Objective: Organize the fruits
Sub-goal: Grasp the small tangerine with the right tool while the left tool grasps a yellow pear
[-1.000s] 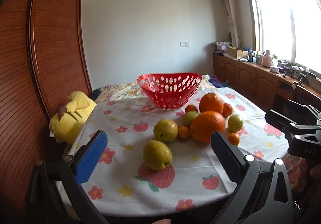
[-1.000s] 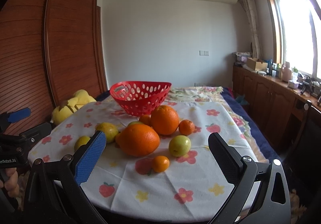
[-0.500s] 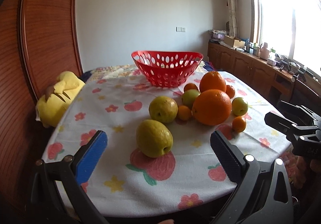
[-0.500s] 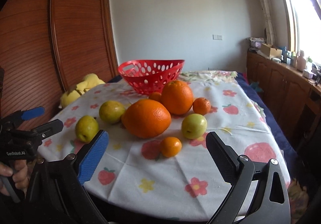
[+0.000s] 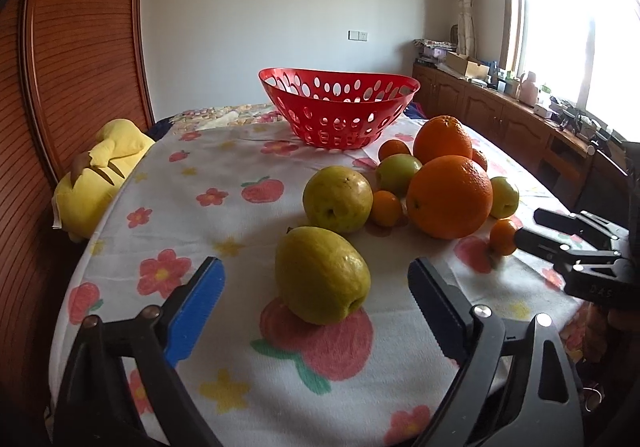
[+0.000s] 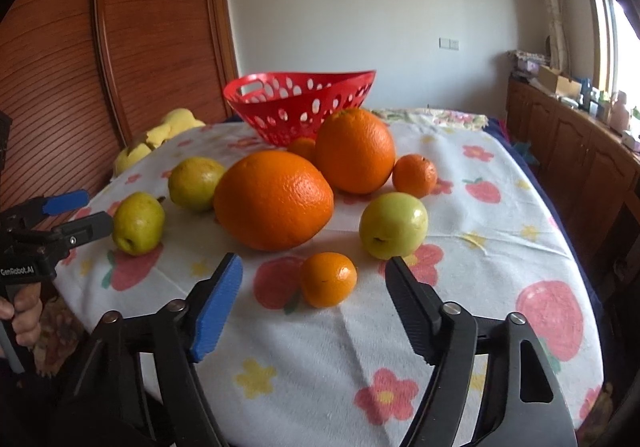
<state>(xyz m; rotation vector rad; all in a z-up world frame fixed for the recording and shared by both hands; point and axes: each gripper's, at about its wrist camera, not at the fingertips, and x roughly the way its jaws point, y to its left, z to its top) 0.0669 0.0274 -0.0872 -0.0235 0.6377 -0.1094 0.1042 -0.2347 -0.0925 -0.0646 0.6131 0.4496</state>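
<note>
In the right wrist view, white lettering "GenRobot.AI" reads on the body of the left gripper [image 6: 74, 213] at nine o'clock, gripped by a hand [image 6: 22, 311]. In the left wrist view the right gripper's [image 5: 528, 229] body at three o'clock shows partial letters, "DAS".

The left gripper [image 5: 314, 279] has its jaws apart, having just been closing a little, with the near yellow-green pear [image 5: 320, 275] lying between the pads, untouched on the flowered tablecloth [image 5: 224, 347].

The right gripper [image 6: 314, 287] also stands apart, its jaws having just been closing; the small mandarin [image 6: 328, 279] sits between the tips, free of both pads. At twelve o'clock beyond lie two large oranges [image 6: 274, 199], then the red perforated basket [image 6: 300, 103]. A green apple [image 6: 394, 225] rests at one o'clock.
</note>
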